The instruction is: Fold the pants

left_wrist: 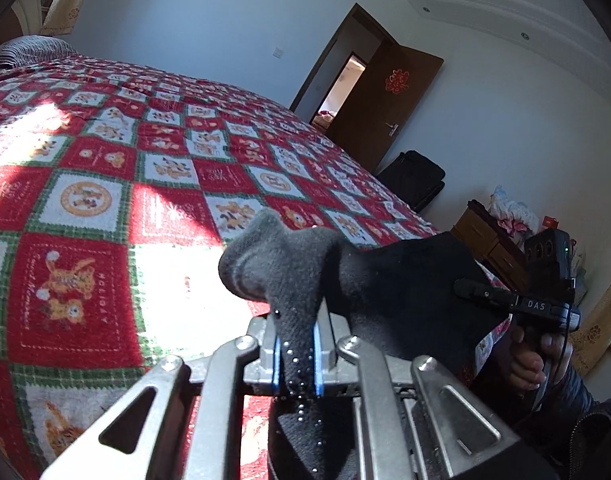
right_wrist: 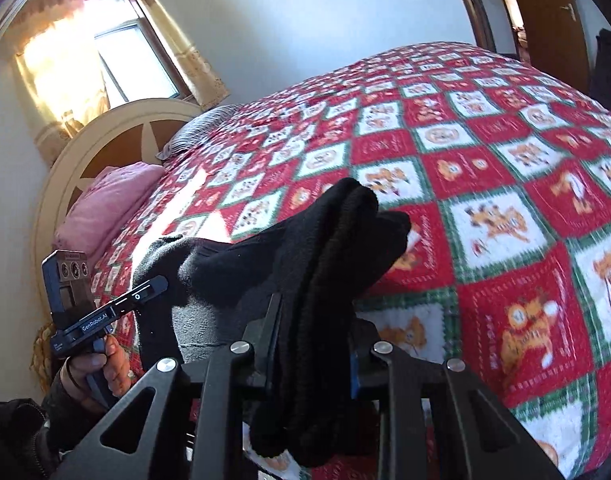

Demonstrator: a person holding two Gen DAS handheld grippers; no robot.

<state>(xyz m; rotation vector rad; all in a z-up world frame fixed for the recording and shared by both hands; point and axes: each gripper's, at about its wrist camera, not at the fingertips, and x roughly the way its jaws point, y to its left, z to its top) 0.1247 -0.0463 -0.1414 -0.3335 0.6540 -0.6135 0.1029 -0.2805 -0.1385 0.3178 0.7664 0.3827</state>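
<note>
The pants (left_wrist: 301,272) are dark grey to black knit fabric with small shiny beads, held up above the bed between both grippers. My left gripper (left_wrist: 297,354), silver with blue pads, is shut on a thin edge of the fabric. In the right wrist view the pants (right_wrist: 337,248) drape in a thick black bunch over my right gripper (right_wrist: 315,354), whose black jaws are shut on that bunch. The other handheld gripper and the hand that holds it show at the right edge of the left wrist view and at the lower left of the right wrist view.
A bed (left_wrist: 105,184) with a red, white and green checked blanket fills both views. A pink pillow (right_wrist: 109,200) and a round headboard (right_wrist: 85,148) lie at its far end. A brown door (left_wrist: 377,104), a black bag (left_wrist: 413,178) and a wooden cabinet (left_wrist: 489,240) stand past the bed's side.
</note>
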